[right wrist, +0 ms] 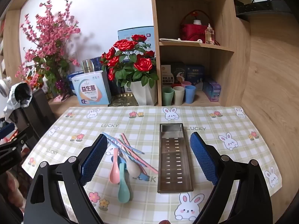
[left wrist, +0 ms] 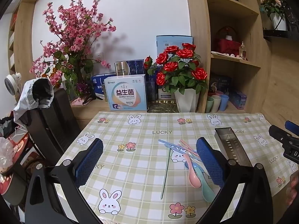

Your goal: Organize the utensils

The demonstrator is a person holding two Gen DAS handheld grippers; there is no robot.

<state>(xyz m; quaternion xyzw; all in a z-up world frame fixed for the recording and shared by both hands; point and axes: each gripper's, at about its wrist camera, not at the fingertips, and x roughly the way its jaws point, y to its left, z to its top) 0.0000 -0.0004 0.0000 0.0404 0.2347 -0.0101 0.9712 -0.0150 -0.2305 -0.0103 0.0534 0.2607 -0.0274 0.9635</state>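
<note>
Left gripper [left wrist: 149,160]: you held it spread wide, empty.
Right gripper [right wrist: 148,155]: likewise released, grasping nothing.
Utensils: spoons [right wrist: 119,171] and chopsticks [right wrist: 130,147] lay heaped mid-cloth, just left of the steel tray [right wrist: 174,160].
Advice: you did best lifting the topmost spoon by its handle first.
</note>
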